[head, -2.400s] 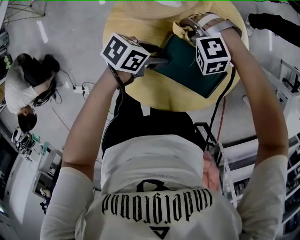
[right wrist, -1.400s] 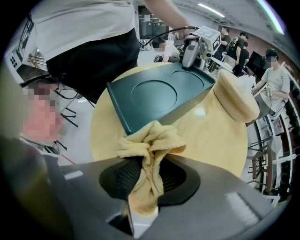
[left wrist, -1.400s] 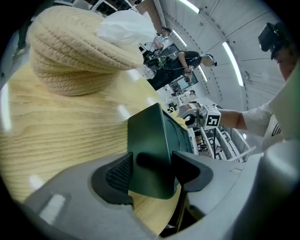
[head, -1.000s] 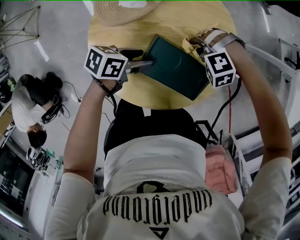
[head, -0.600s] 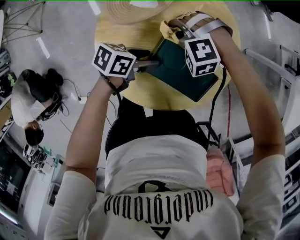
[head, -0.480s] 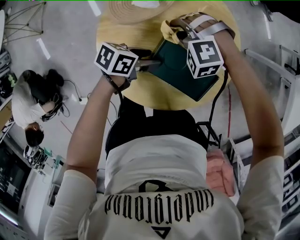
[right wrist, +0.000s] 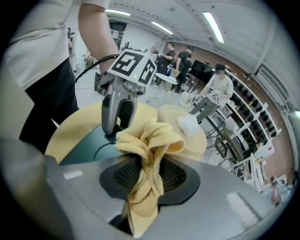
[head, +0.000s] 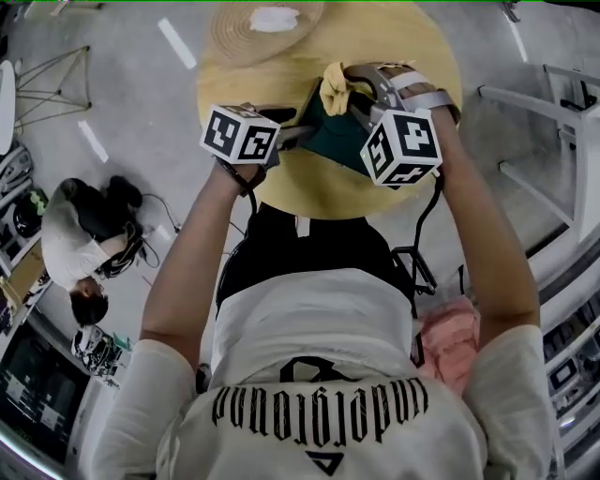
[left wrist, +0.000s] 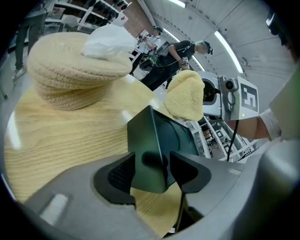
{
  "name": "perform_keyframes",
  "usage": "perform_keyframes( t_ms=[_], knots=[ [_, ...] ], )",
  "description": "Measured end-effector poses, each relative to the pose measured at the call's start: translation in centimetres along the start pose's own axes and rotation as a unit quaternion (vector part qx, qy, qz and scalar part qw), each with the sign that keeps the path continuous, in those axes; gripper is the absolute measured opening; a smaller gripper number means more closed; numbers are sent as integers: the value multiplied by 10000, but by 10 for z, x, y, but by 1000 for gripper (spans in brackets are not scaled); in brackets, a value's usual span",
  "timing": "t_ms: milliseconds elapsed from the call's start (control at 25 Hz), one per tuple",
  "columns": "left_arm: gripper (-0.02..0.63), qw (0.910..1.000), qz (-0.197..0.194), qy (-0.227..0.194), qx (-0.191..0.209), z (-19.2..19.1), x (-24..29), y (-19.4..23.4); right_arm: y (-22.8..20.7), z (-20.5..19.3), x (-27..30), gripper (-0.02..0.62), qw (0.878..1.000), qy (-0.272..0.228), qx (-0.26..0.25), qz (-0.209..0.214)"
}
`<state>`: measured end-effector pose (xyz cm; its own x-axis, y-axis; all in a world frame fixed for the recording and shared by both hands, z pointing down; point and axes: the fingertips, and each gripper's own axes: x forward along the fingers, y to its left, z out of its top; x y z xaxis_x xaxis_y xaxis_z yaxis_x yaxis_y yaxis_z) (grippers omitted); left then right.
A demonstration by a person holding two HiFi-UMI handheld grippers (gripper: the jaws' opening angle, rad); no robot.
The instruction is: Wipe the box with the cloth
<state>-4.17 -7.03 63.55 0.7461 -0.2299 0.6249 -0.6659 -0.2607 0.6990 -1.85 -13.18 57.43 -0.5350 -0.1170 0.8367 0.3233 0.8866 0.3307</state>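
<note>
A dark green box (head: 330, 139) is tilted up off the round wooden table (head: 309, 195). My left gripper (head: 298, 137) grips its near-left corner; in the left gripper view the box (left wrist: 159, 140) fills the left gripper (left wrist: 152, 171), whose jaws have just been closing on it. My right gripper (head: 352, 97) is shut on a bunched yellow cloth (head: 333, 88) at the box's far edge. In the right gripper view the cloth (right wrist: 147, 154) hangs from the right gripper (right wrist: 149, 176) above the box (right wrist: 89, 143). Whether the cloth touches the box I cannot tell.
A woven straw hat (head: 246, 30) with a white crumpled item (head: 274, 18) lies at the table's far side. A person (head: 80, 244) crouches on the floor at left. A pink cloth (head: 448, 342) and white racks (head: 562, 122) are at right.
The right gripper with the cloth has swept from the box's right end to its far-left end, risen and rolled. The box's far end has tipped up while the left gripper kept its corner.
</note>
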Motion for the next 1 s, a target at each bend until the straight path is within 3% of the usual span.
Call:
perform_keyframes(
  t_ms=[240, 480, 800, 1000],
  knots=[
    [242, 9984, 26, -9, 569, 4, -17, -26, 22, -2, -43, 109, 9879, -13, 1453, -543],
    [236, 9936, -25, -141, 1124, 0, -47, -65, 47, 7, -94, 109, 9544, -201, 2795, -1034],
    [189, 9768, -128, -737, 2006, 7, -103, -130, 72, 33, -159, 109, 9122, -395, 3695, -1726],
    [126, 9591, -101, -1258, 2534, 13, -150, -169, 84, 63, -203, 109, 8896, -631, 3967, -2176]
  ],
)
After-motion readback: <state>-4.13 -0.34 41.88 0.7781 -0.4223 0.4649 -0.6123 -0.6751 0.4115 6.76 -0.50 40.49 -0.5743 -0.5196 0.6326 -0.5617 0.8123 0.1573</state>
